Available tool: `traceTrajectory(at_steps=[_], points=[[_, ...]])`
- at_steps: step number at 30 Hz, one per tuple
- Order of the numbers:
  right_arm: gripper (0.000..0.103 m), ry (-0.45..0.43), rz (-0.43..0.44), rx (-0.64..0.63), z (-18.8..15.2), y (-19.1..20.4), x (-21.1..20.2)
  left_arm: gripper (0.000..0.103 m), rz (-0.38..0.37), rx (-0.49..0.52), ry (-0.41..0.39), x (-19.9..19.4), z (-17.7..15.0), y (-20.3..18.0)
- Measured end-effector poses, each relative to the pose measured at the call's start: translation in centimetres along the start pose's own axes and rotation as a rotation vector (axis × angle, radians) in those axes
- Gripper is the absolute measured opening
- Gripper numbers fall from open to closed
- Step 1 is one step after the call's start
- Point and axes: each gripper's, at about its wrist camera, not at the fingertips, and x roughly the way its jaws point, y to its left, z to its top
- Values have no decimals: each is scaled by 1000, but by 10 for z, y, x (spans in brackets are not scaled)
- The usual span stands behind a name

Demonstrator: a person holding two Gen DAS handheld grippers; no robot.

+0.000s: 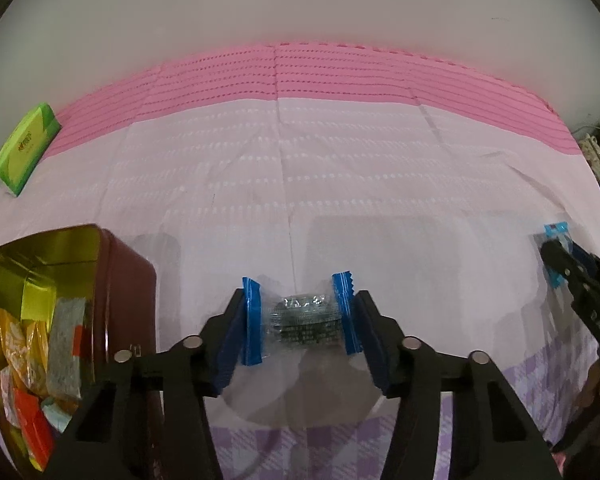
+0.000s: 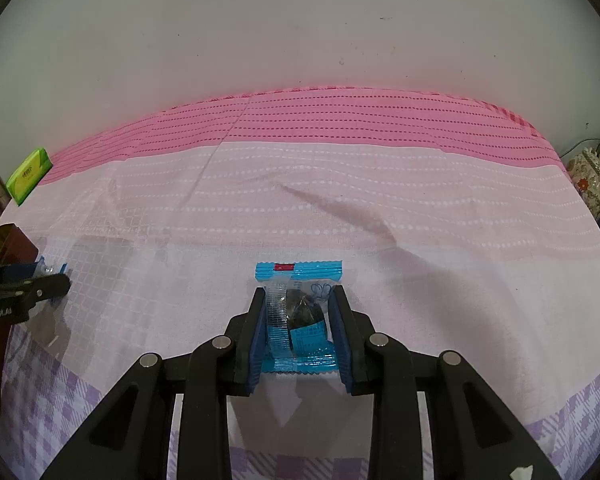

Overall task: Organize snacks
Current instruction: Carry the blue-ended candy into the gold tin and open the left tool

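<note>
In the left wrist view my left gripper [image 1: 300, 300] is shut on a clear snack packet [image 1: 300, 318] with blue ends and dark contents. Both blue ends are bent up against the pads, and the packet rests on the pale cloth. A dark red tin [image 1: 128, 280] with a gold inside stands just left of it, holding several wrapped snacks. In the right wrist view my right gripper [image 2: 299, 296] is shut on a blue packet [image 2: 300, 276] with a dark piece inside, low over the cloth. The right gripper [image 1: 554, 254] also shows at the far right of the left wrist view.
A green tissue pack [image 1: 24, 144] lies at the far left by the pink band of the cloth [image 1: 340, 76]. A plain wall stands behind the table. A floral object [image 2: 588, 176] and other clutter sit off the right edge. Purple check cloth [image 2: 80, 400] covers the near edge.
</note>
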Motion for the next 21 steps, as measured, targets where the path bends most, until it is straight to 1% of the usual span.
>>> traceTrajectory(at_steps=[1, 4, 10, 21], points=[[28, 0, 0, 0, 0, 0, 0, 45, -1, -2, 1, -2, -3, 1], [28, 0, -1, 0, 0, 0, 0, 44, -17, -10, 8, -5, -8, 2], [28, 0, -1, 0, 0, 0, 0, 42, -22, 1, 9, -13, -20, 0], [28, 1, -9, -8, 0, 1, 0, 41, -32, -29, 24, -30, -41, 5]])
